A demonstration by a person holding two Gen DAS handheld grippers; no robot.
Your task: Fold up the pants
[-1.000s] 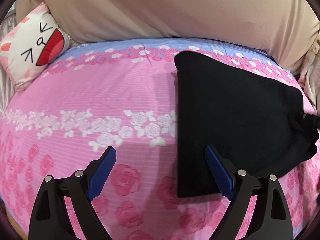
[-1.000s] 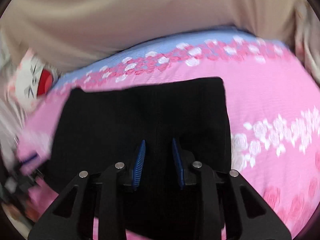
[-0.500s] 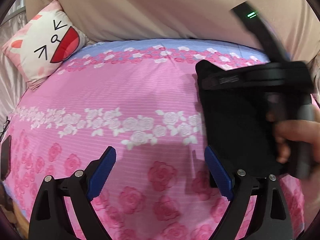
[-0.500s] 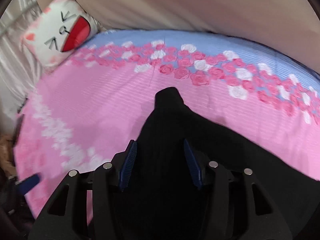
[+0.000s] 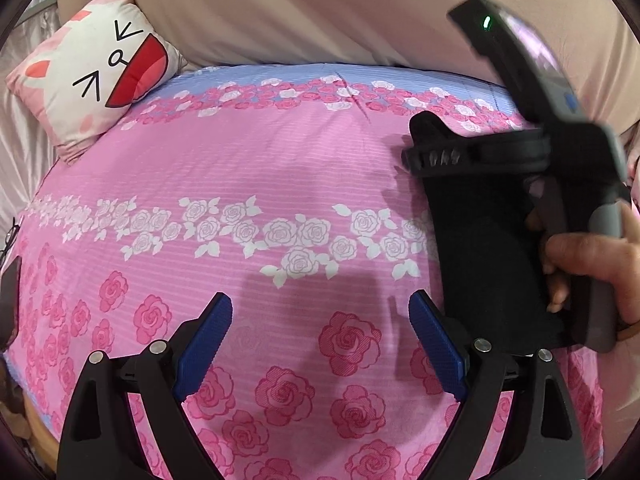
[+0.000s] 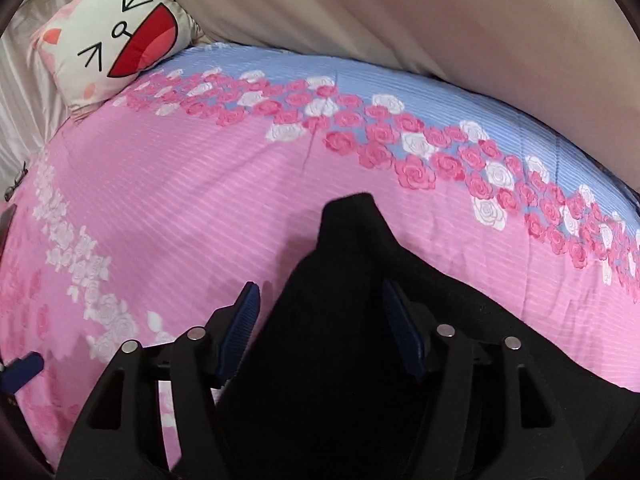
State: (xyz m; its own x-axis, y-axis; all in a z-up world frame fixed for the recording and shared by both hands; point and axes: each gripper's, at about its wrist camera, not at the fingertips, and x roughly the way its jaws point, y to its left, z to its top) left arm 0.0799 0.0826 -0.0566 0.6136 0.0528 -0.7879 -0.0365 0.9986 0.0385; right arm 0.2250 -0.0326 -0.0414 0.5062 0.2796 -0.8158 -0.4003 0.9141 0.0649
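The folded black pants (image 5: 480, 248) lie on the pink rose-print bedspread (image 5: 248, 168), at the right of the left wrist view. My left gripper (image 5: 320, 344) is open and empty above the bedspread, left of the pants. My right gripper (image 6: 320, 320) is open, its blue fingers (image 6: 240, 320) spread to either side of a raised fold of the pants (image 6: 352, 280). In the left wrist view the right gripper's body (image 5: 520, 152) and the hand holding it cover part of the pants.
A cat-face pillow (image 5: 96, 76) lies at the far left corner of the bed. A beige duvet (image 5: 320, 8) is piled along the far side. A dark flat object (image 5: 10, 296) sits at the bed's left edge.
My right gripper opened wider over the pants and came into the left wrist view. My left gripper moved left, off the pants' edge, and stayed open.
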